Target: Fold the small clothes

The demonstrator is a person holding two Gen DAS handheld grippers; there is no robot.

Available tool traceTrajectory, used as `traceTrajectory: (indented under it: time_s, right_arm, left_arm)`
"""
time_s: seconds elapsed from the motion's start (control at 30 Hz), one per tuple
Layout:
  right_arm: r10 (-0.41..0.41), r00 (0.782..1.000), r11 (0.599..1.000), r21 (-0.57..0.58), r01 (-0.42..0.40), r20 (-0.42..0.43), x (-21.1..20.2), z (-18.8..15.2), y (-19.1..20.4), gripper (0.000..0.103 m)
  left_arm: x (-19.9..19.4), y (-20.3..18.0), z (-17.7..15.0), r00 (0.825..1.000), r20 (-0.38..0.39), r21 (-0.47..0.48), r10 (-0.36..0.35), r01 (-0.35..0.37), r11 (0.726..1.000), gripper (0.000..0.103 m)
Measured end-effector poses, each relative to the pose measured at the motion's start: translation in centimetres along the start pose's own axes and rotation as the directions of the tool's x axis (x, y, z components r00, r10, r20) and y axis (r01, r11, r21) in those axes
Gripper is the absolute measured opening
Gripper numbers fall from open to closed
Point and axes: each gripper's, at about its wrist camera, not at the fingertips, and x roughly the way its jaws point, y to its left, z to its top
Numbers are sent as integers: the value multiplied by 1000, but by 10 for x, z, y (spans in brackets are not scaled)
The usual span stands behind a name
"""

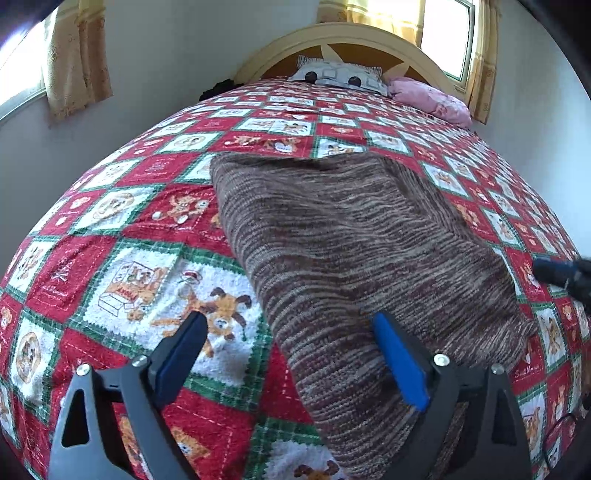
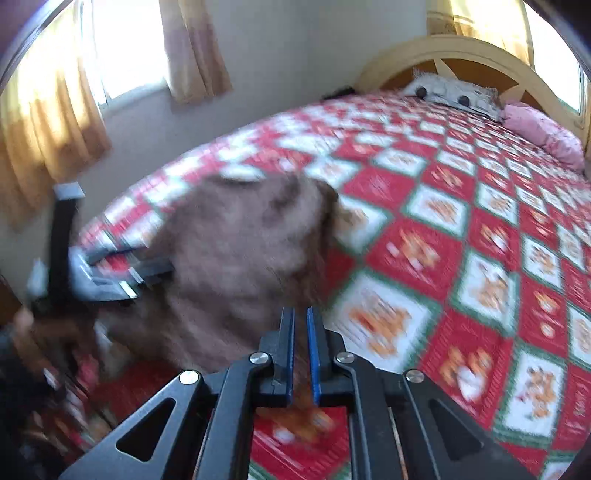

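**Brown knit on the quilt, one gripper wide, one pinched**

At the bottom of the left wrist view, the left gripper (image 1: 290, 352) stands wide apart, gripping nothing, one pad over the brown striped knit garment (image 1: 347, 251). In the blurred right wrist view, the right gripper (image 2: 301, 350) is nearly closed on the garment's edge. The garment lies mid-frame on the red checked quilt (image 1: 110, 258). Farther up sit a grey pillow (image 1: 338, 75), a pink pillow (image 1: 432, 99), and the headboard (image 1: 343, 35).

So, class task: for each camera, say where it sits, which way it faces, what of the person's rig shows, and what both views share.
Left wrist: on the left gripper, facing the headboard across the knit; fingers wide apart.
Right wrist: on the right gripper, same heading, blurred; fingers nearly closed, left gripper in view.
Shared: knit, quilt, pillows.
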Motion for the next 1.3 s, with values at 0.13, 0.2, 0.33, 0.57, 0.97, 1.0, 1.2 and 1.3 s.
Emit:
traceTrajectory:
  time_s: [0.13,0.2,0.33,0.57,0.97,1.0,1.2,1.3]
  right_arm:
    - [99,995,995,-22,-98,14,15,20,18,7]
    - [131,991,991,-31,-131,-2,32,25,24,7]
    - [48,991,999,26,-45,-124,76,18,10,6]
    - [67,991,997,36,-63,-113,73,12,2,3]
    - [60,996,998,5,-60,-66,58,3,-1,6]
    - [49,998,999,-2,-49,-43,53,5,0,6]
    - [-21,997,999,41,24,-68,63,31,-8,44]
    - [-78,988,995,46,85,-136,82,24,-16,41]
  left_arm:
    - [1,-1,0,1000,-5,-4,-5,5,1000,94]
    - [2,-1,0,1000,-8,-7,-9,9,1000,94]
    - [3,1,-1,1000,-12,-15,-16,16,1000,97]
    - [2,2,-2,999,-20,-21,-25,24,999,97]
    - [-35,-17,-42,1000,24,83,5,-7,997,97]
    - [-36,-18,-41,1000,29,85,10,-12,996,97]
    - [-32,-17,-36,999,35,70,22,-25,997,97]
    - [-28,-18,-38,999,18,77,29,-30,997,98]
